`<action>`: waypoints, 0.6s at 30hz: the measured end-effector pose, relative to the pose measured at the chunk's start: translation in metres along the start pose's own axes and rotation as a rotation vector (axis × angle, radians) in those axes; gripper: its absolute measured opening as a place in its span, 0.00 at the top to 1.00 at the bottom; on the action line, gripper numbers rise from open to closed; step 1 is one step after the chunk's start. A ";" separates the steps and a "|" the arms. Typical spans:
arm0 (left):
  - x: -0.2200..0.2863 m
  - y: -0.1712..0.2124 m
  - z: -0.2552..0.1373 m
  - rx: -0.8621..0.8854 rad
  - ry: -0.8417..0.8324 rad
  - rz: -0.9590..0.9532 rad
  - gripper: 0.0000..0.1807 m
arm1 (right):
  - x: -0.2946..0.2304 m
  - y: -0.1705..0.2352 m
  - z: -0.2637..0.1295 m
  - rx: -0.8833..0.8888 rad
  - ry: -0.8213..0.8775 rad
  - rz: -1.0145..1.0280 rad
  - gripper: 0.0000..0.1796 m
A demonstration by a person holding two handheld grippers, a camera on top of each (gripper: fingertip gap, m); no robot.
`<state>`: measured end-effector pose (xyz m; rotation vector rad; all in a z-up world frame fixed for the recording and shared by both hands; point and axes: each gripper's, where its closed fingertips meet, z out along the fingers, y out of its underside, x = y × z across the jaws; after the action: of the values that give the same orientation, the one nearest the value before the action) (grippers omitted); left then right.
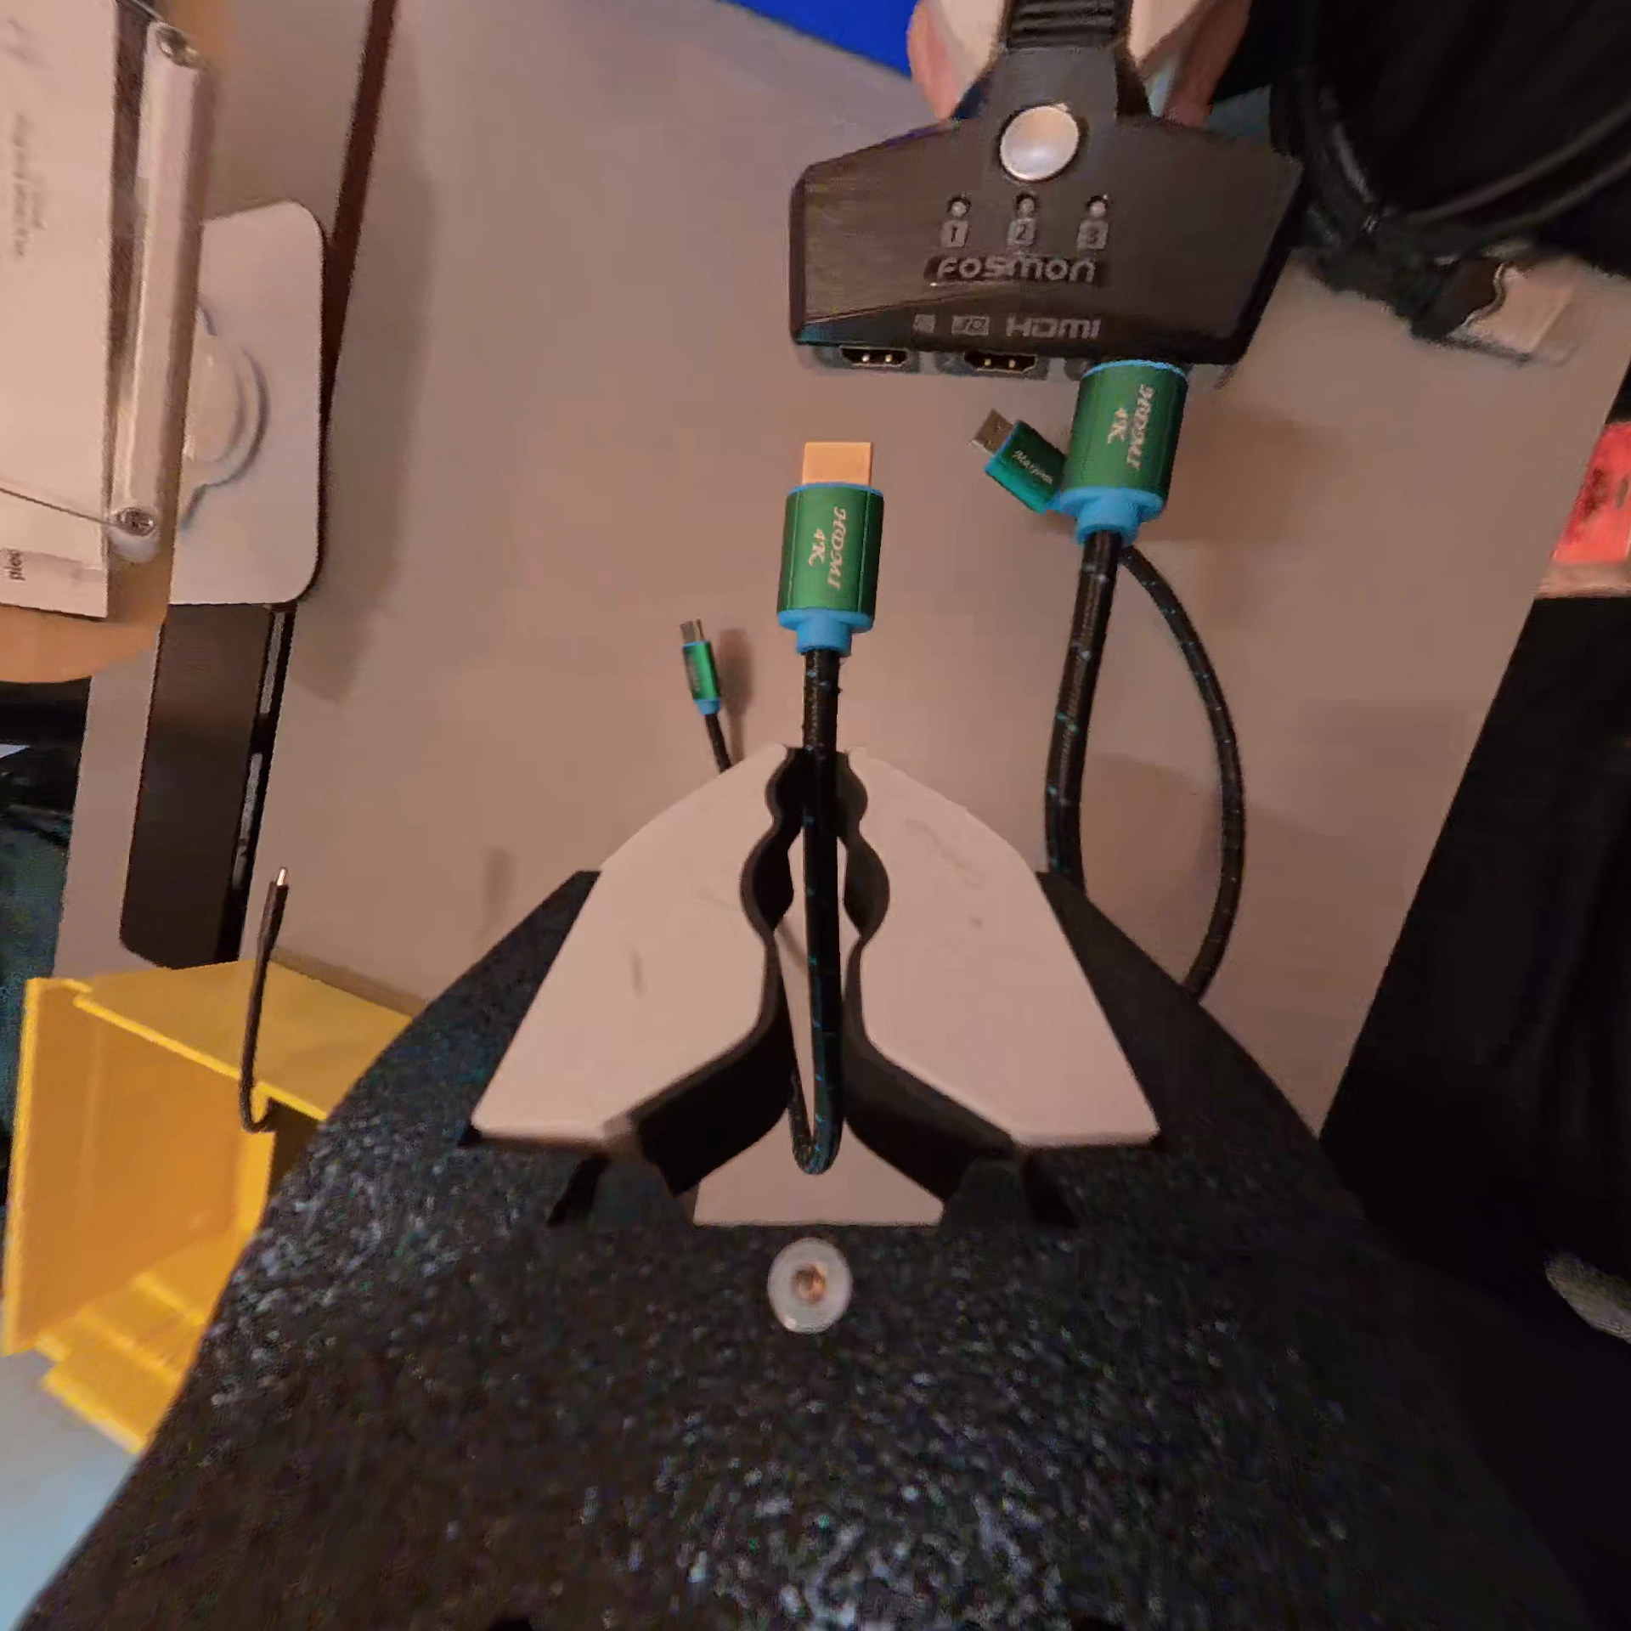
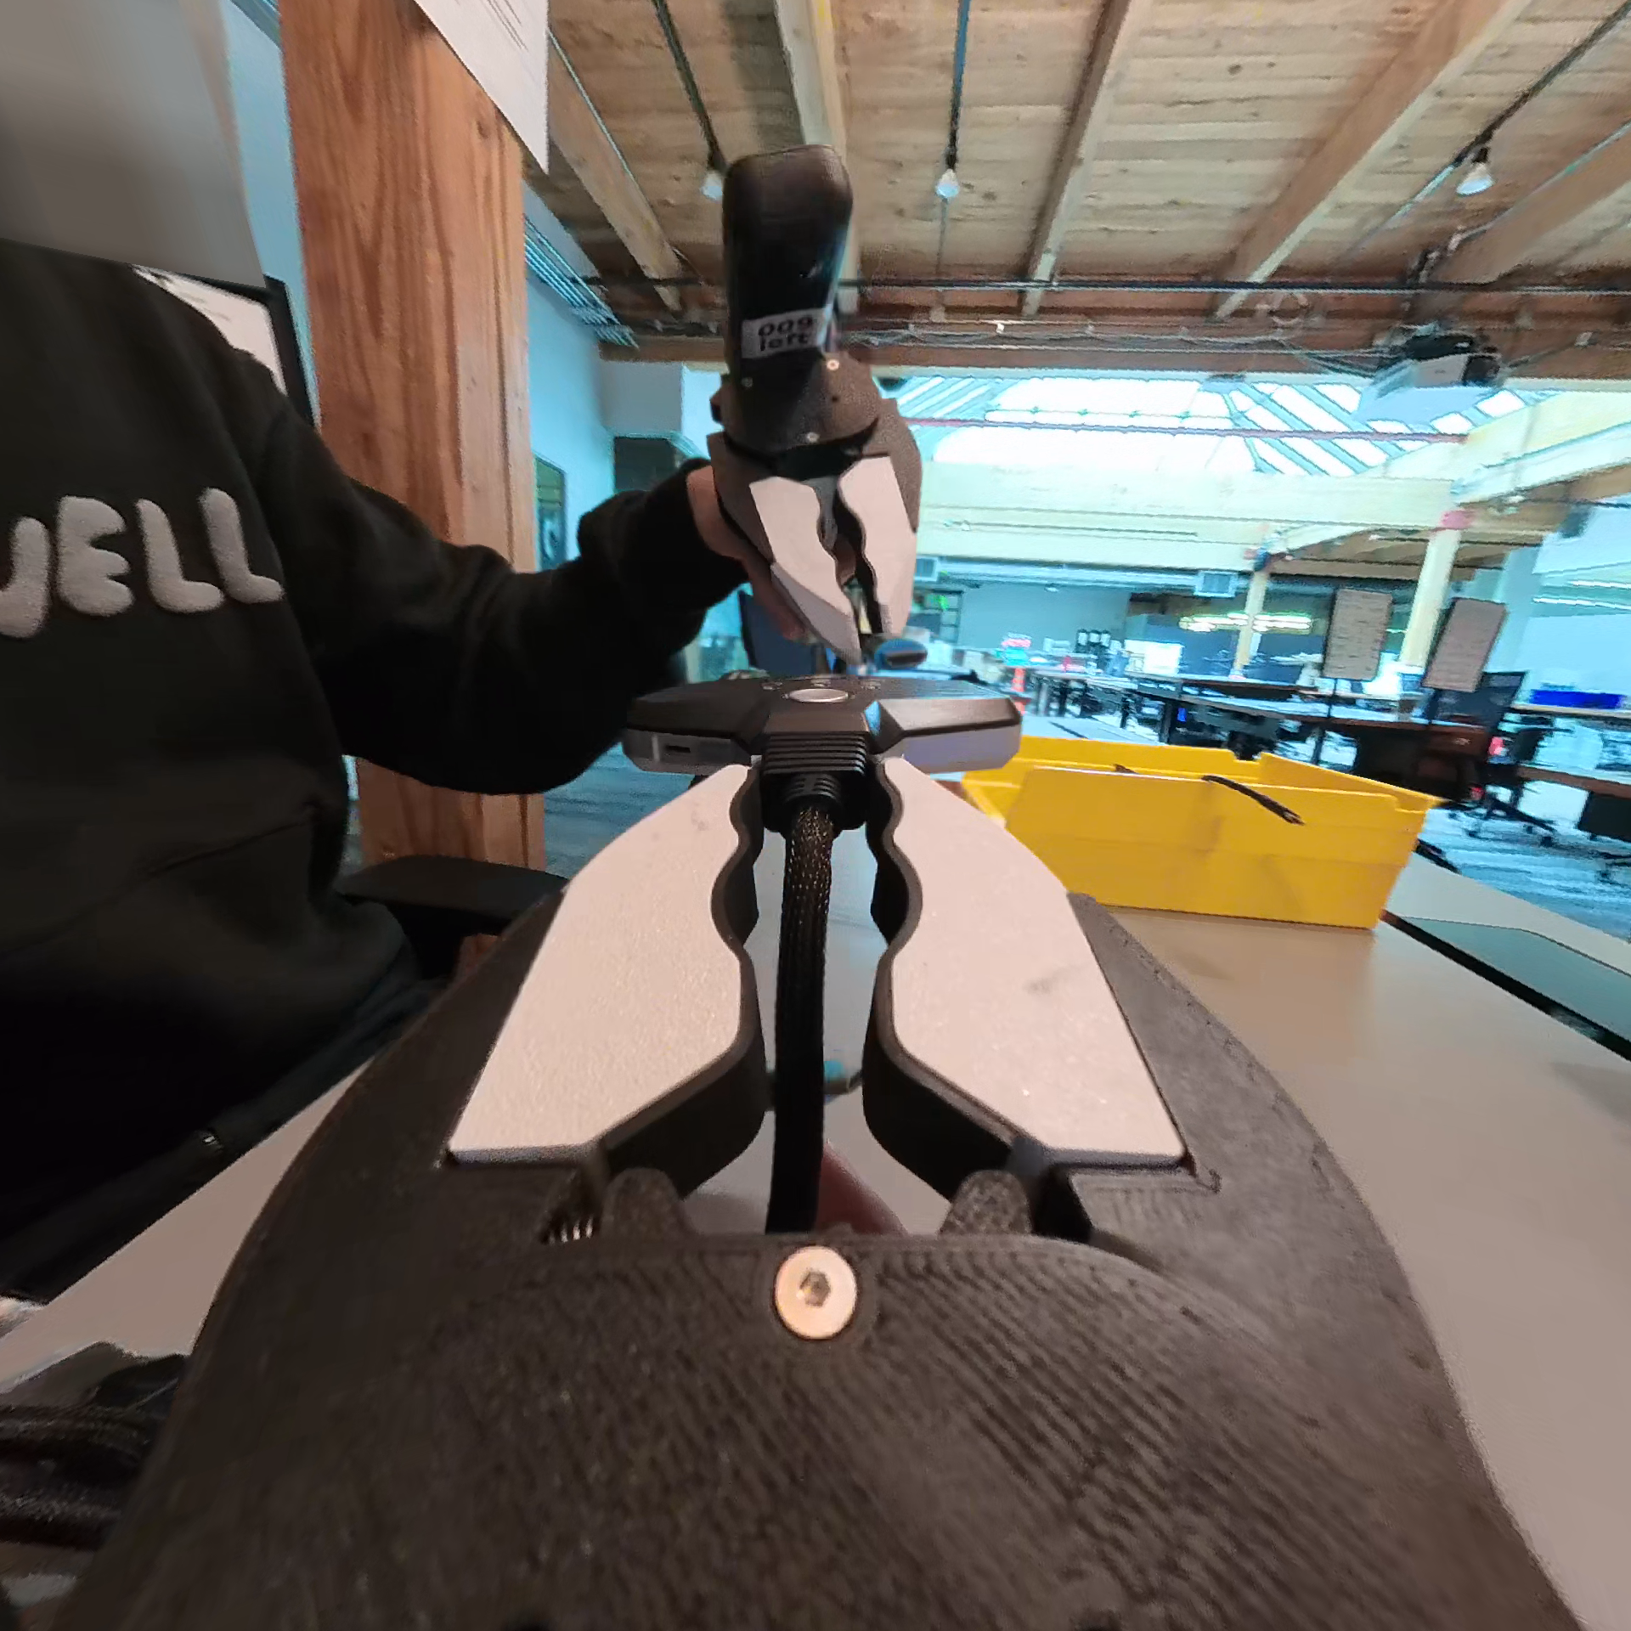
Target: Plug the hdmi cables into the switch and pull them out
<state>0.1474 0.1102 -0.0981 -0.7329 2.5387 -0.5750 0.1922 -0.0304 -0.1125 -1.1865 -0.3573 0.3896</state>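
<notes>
The black HDMI switch (image 1: 1024,238) is held up at the top right of the left wrist view. One green HDMI plug (image 1: 1119,441) sits in its right port; the left port (image 1: 874,358) and middle port (image 1: 1000,362) are empty. My left gripper (image 1: 816,755) is shut on the braided cable of a second green HDMI plug (image 1: 830,556), whose gold tip points up below the empty ports, apart from them. My right gripper (image 2: 812,777) is shut on the switch's ribbed cable collar (image 2: 810,757), holding the switch (image 2: 821,710) level. The left gripper (image 2: 860,631) also shows above it in the right wrist view.
A yellow bin (image 2: 1191,838) stands on the grey table (image 2: 1456,1103), also at lower left in the left wrist view (image 1: 132,1147). A small green connector (image 1: 697,666) and another green plug (image 1: 1015,463) lie on the table. A person in a black sweatshirt (image 2: 176,706) sits at left.
</notes>
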 end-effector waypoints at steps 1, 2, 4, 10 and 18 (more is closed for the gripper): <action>0.003 -0.002 0.001 -0.035 -0.002 0.018 0.97 | -0.002 -0.001 0.001 0.015 -0.015 0.011 0.88; 0.005 -0.003 0.002 -0.060 0.001 0.030 0.97 | -0.003 -0.002 0.001 0.030 -0.027 0.020 0.88; 0.009 -0.007 0.004 -0.077 0.010 0.037 0.96 | -0.005 -0.004 0.001 0.059 -0.048 0.041 0.88; 0.014 -0.010 0.003 -0.092 0.020 0.020 0.97 | -0.004 -0.001 0.002 0.069 -0.068 0.078 0.88; 0.018 -0.006 0.014 -0.092 0.054 -0.011 0.96 | -0.008 0.000 0.005 0.053 -0.074 0.051 0.88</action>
<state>0.1436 0.0913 -0.1117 -0.7730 2.6272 -0.4906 0.1826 -0.0297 -0.1112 -1.1334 -0.3796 0.4858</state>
